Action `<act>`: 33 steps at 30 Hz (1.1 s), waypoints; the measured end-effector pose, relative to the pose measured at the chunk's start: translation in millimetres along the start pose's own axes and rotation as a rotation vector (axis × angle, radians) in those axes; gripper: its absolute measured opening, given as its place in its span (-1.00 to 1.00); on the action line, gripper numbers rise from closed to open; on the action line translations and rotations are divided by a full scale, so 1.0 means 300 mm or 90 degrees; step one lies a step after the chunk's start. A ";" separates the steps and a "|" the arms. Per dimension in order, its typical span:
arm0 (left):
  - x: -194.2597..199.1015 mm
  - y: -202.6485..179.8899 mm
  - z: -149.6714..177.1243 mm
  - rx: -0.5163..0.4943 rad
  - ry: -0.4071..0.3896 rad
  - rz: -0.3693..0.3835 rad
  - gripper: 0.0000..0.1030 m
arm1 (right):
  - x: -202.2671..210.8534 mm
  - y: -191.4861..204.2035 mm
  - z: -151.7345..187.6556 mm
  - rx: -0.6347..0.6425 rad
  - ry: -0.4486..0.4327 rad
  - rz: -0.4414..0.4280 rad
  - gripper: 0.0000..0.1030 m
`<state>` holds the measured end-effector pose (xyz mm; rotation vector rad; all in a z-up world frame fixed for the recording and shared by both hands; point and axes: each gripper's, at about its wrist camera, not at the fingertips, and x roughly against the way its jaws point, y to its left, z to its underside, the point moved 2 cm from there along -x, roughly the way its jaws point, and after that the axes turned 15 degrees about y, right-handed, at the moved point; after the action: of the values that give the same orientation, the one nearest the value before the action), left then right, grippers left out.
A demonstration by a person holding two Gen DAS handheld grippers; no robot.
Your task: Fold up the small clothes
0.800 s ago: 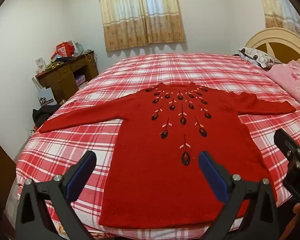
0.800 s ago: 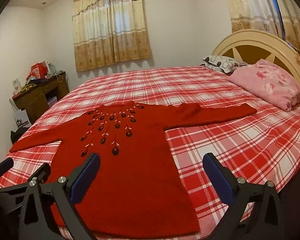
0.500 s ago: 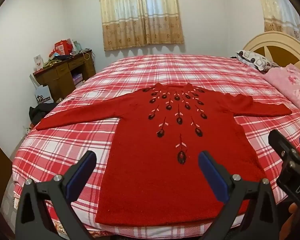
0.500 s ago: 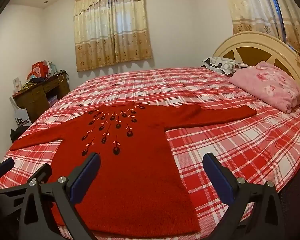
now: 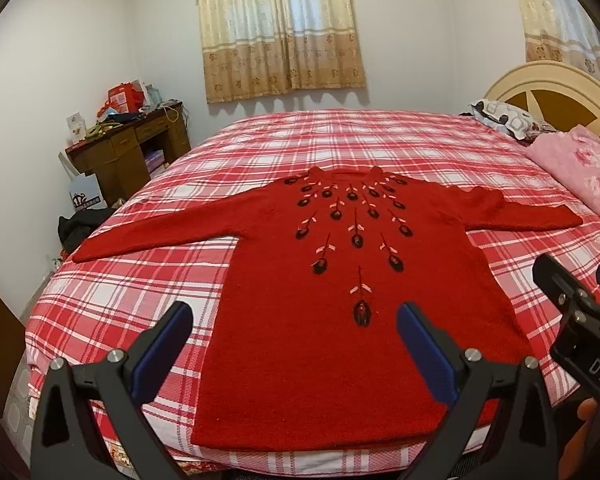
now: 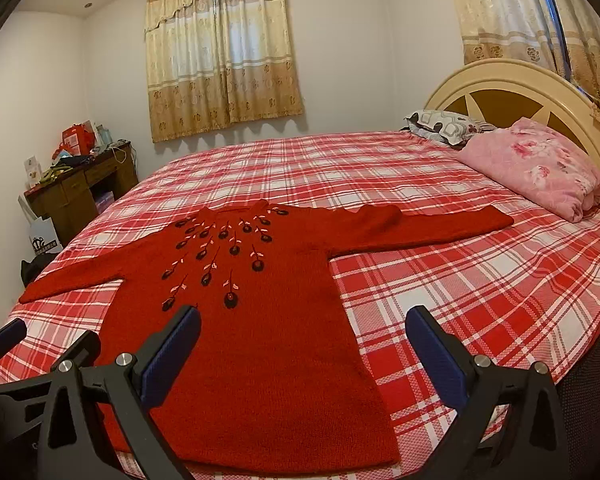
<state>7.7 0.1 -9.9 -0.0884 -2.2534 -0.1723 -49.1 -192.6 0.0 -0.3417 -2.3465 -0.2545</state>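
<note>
A red knitted sweater (image 5: 340, 320) with dark embroidered flowers lies flat, front up, on the red plaid bed (image 5: 140, 292), both sleeves spread out; its hem is at the near edge. It also shows in the right wrist view (image 6: 260, 340). My left gripper (image 5: 294, 352) is open and empty, held above the hem. My right gripper (image 6: 304, 354) is open and empty, above the sweater's lower right side. The right gripper also shows at the right edge of the left wrist view (image 5: 572, 304).
A folded pink quilt (image 6: 540, 164) and a patterned pillow (image 6: 444, 126) lie by the cream headboard (image 6: 512, 88). A cluttered wooden desk (image 5: 128, 148) stands at the far left wall. Curtained windows (image 5: 280, 28) are behind the bed.
Both grippers have drawn back and slightly left; the sweater sits a little farther and more centred in the left view. The sweater has not moved. Both grippers stay open.
</note>
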 end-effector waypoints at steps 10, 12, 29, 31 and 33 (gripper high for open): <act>0.000 -0.003 -0.002 0.003 0.004 0.000 1.00 | -0.016 -0.004 0.002 0.000 0.008 -0.001 0.98; 0.000 -0.004 -0.002 0.002 0.004 0.001 1.00 | -0.020 -0.005 0.003 -0.001 0.010 -0.001 0.98; -0.005 -0.003 0.001 0.001 0.006 0.001 1.00 | -0.026 -0.008 0.006 0.000 0.012 -0.003 0.98; -0.005 -0.004 0.002 0.001 0.005 0.001 1.00 | -0.026 -0.007 0.006 0.000 0.012 -0.002 0.98; -0.006 -0.004 0.002 0.001 0.006 0.001 1.00 | -0.026 -0.008 0.006 0.000 0.012 -0.002 0.98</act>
<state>8.1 -0.9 -11.7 -0.0880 -2.2448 -0.1698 -45.5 -195.6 -6.9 -0.3335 -2.3284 -0.2583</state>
